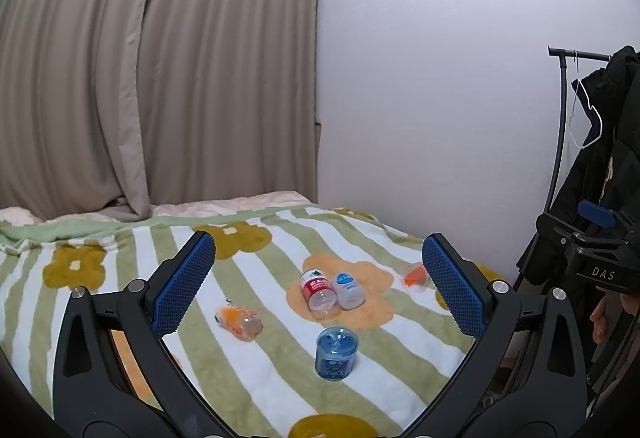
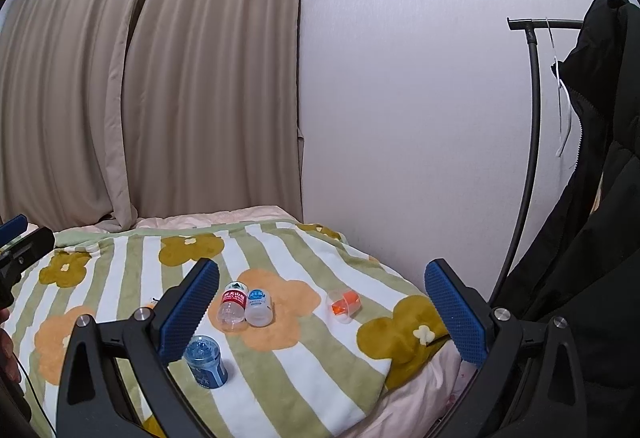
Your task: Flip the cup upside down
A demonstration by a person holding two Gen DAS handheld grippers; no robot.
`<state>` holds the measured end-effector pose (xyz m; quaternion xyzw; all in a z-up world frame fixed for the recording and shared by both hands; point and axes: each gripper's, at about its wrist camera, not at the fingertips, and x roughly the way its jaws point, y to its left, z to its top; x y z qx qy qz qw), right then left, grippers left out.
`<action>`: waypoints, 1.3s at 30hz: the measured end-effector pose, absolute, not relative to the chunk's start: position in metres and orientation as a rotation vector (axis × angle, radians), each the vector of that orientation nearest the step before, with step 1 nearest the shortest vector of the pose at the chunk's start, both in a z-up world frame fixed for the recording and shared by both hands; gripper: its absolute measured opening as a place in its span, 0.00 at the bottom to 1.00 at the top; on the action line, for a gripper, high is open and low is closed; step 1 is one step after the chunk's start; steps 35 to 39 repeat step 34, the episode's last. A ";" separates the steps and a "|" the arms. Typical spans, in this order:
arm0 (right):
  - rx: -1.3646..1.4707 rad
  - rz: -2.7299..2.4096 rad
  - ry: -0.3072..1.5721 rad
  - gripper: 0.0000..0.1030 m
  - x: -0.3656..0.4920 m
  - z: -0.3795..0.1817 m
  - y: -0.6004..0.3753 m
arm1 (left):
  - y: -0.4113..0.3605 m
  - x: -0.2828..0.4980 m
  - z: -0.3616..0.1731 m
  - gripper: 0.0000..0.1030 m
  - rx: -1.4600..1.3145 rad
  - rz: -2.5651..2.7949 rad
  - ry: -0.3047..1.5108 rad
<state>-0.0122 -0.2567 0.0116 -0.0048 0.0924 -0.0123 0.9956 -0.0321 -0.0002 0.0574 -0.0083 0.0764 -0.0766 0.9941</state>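
Blue cup (image 1: 337, 354) is standing base-up on the striped floral blanket (image 1: 256, 370), near two clear cups lying side by side, red-labelled (image 1: 319, 294) and blue-labelled (image 1: 349, 291). Left gripper (image 1: 318, 288) and right gripper (image 2: 322, 312) are both hovering above with fingers spread wide, gripping nothing.

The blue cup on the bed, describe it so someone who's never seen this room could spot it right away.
Find the striped flower blanket covering the bed. Near its front edge, closer than the pair of clear cups lying side by side on the orange flower, stands the blue cup. It is the only dark blue one, and it stands alone on the stripes.
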 end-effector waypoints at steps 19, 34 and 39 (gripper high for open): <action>-0.003 -0.003 0.198 1.00 -0.012 0.008 -0.247 | 0.002 -0.032 0.061 1.00 -0.004 -0.139 0.142; -0.006 -0.005 0.197 1.00 -0.013 0.007 -0.245 | 0.002 -0.042 0.064 1.00 0.014 -0.086 0.058; -0.006 -0.005 0.197 1.00 -0.013 0.007 -0.245 | 0.002 -0.042 0.064 1.00 0.014 -0.086 0.058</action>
